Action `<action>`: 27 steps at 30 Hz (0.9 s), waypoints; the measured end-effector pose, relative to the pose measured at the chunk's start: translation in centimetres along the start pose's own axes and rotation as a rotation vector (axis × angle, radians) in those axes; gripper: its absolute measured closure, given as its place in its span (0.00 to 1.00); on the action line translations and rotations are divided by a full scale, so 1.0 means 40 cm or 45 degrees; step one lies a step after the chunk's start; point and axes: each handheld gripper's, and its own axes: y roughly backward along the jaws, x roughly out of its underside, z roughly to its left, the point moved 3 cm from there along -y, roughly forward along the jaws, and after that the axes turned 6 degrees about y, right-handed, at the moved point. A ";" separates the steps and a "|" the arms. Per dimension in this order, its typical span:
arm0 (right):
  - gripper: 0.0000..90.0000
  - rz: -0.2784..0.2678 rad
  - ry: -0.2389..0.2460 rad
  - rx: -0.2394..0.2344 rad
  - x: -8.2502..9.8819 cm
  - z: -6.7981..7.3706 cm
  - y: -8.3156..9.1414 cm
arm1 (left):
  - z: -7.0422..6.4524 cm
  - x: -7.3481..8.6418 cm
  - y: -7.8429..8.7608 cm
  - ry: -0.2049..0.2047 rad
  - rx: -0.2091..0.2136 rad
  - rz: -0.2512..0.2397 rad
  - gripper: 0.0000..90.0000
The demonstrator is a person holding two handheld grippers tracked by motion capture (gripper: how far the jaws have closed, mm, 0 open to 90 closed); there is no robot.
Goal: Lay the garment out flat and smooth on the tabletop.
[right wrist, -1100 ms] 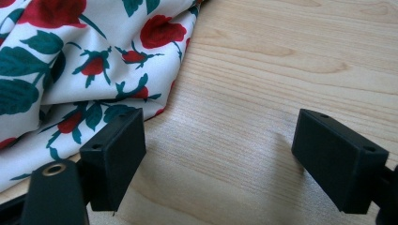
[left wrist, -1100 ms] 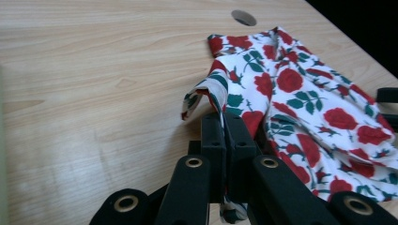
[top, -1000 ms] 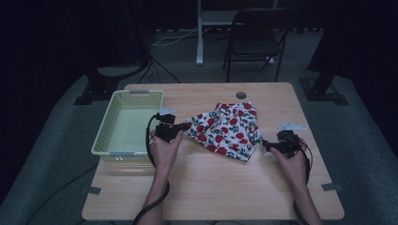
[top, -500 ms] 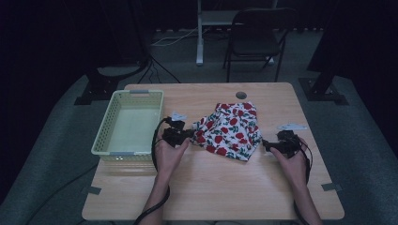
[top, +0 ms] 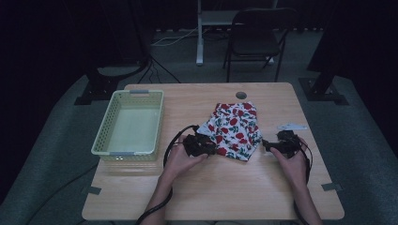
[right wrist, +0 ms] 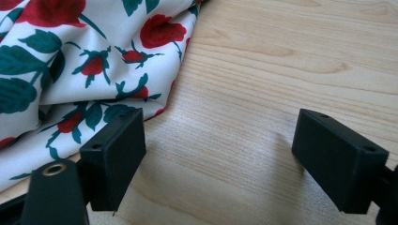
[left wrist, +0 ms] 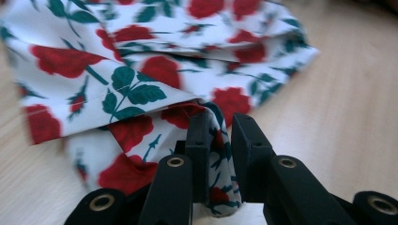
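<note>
One cloth (top: 234, 130), white with red roses, lies folded at mid-table, right of the basket (top: 130, 123). A fold of its near-left edge sits between the left gripper (left wrist: 219, 133)'s jaws, which have just been opening; the pads stand slightly apart, and the fold appears to be loosely caught rather than pinched. The right gripper (right wrist: 218, 154) is held wide open over bare table (top: 225, 187), just beside the cloth's right edge, gripping nothing. If the left gripper is lifted now, the loose fold could be dragged and the folding undone. Counted: one cloth, one basket, two grippers.
</note>
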 end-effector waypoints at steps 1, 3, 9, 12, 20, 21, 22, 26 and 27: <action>0.19 0.000 0.000 0.000 0.000 0.000 0.000 | -0.003 0.000 0.000 -0.001 0.021 -0.005 0.84; 0.19 0.000 0.000 0.000 0.000 0.000 0.000 | -0.004 -0.002 0.008 -0.002 0.030 -0.028 0.82; 0.19 0.000 0.001 0.000 0.000 0.000 0.000 | 0.005 -0.011 0.041 0.035 0.081 -0.128 0.69; 0.19 0.000 0.001 0.000 0.000 0.000 0.000 | 0.018 -0.013 0.057 0.060 0.065 -0.183 0.65; 0.19 0.000 0.001 0.000 0.000 0.000 0.000 | 0.091 -0.016 0.099 0.268 -0.121 -0.361 0.62; 0.19 0.000 0.001 0.000 0.000 0.000 0.000 | 0.102 -0.015 0.103 0.299 -0.151 -0.377 0.62; 0.19 0.000 0.001 0.000 0.000 0.000 0.000 | 0.113 -0.014 0.106 0.333 -0.184 -0.393 0.62; 0.19 0.000 0.001 0.000 0.000 0.000 0.000 | 0.150 -0.006 0.104 0.434 -0.260 -0.383 0.62; 0.19 0.000 0.001 0.000 0.000 0.000 0.000 | 0.157 -0.003 0.101 0.450 -0.271 -0.376 0.62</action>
